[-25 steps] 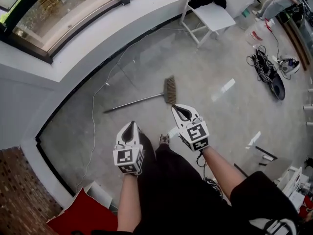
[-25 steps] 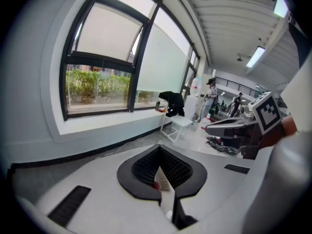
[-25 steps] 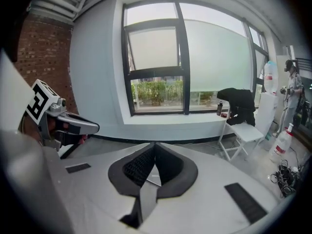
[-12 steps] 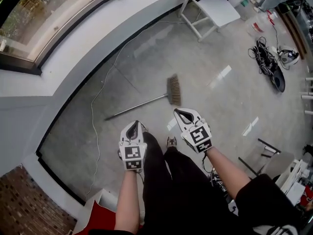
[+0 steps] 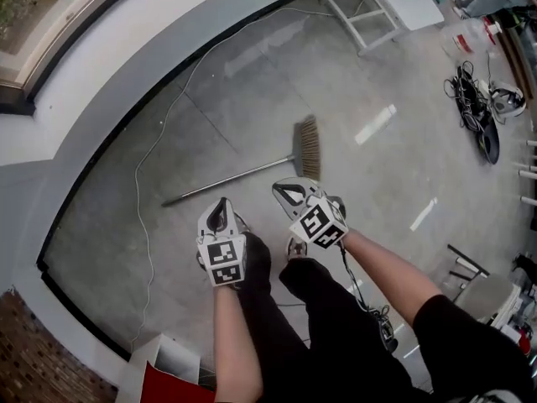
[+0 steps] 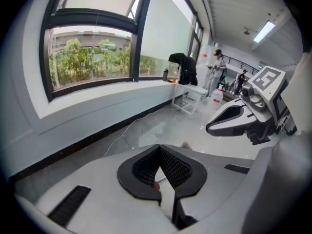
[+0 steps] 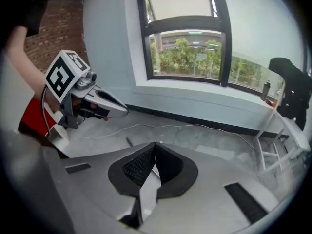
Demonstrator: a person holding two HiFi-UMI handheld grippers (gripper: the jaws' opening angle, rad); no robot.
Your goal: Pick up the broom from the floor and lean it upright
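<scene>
Head view: the broom [image 5: 252,173] lies flat on the floor [image 5: 377,183]. It has a thin, straight metal handle and a flat fan of straw-coloured bristles [image 5: 309,146]. The floor around the broom is grey, smooth and a little glossy, with pale reflections. A thin white cable [image 5: 138,175] curves beyond the handle's free end, along a curved white sill under a large window. A white chair [image 5: 382,7] stands well beyond the bristles.

The left gripper [image 5: 223,201] is near the middle of the handle with its grey jaws closed and nothing between the ribbed black pads. The right gripper [image 5: 279,188] is just beside the bristles, also closed and empty.

Compared with one second ago, both grippers have come down toward the broom, and the broom itself has not moved.
</scene>
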